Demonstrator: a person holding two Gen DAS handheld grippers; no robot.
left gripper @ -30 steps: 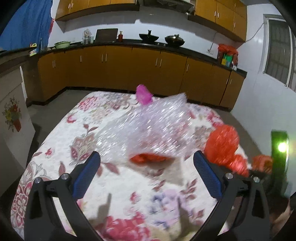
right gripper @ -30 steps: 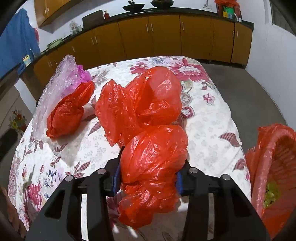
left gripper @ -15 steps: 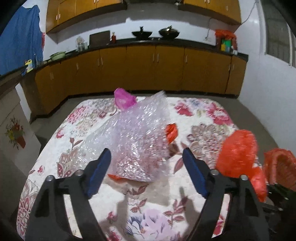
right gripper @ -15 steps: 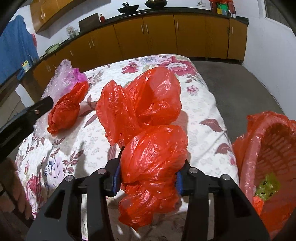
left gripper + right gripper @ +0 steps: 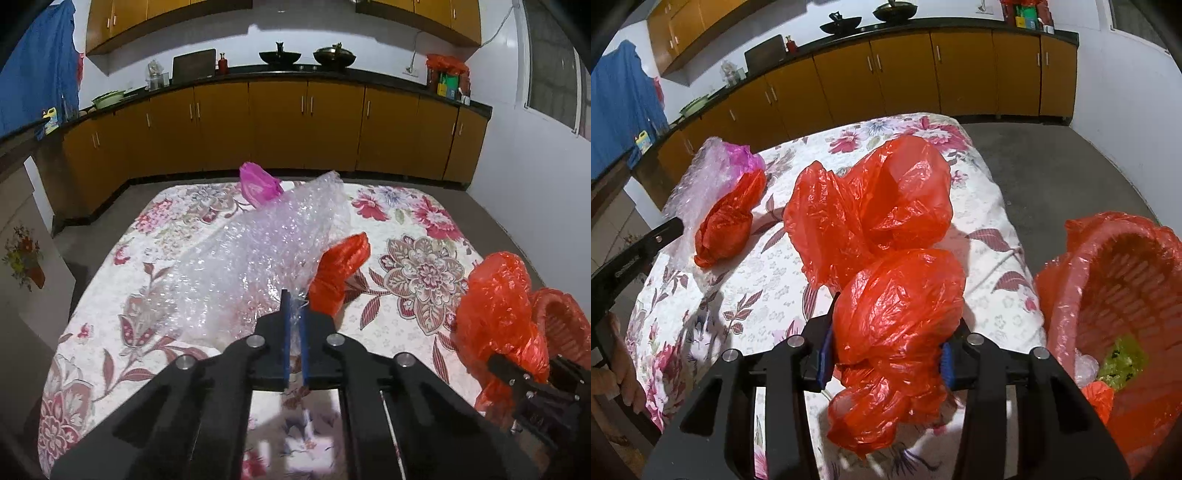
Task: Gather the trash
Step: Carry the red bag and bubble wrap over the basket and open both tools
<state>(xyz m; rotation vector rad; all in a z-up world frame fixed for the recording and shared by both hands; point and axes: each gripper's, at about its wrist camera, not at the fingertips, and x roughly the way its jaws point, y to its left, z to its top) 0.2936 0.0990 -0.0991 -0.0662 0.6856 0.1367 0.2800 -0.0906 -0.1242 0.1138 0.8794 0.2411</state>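
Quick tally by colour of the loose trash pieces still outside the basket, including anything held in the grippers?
Red crumpled plastic bags: 3, namely one in the right gripper at, a large one on the table, a small one.
Clear bubble wrap sheet: 1, pinched in the left gripper.
Pink plastic bag: 1.
Total: 5

The cloth over the surface is white, printed with red, pink and maroon flowers and brownish leaves. The bubble wrap is clear and glittery, with a magenta bag behind it. The small bag, the big loose bag and the bunched bag are all bright orange-red. The basket is salmon pink with a red liner and something green inside. The pads are blue on black. The cabinets are mustard-orange under a black top.
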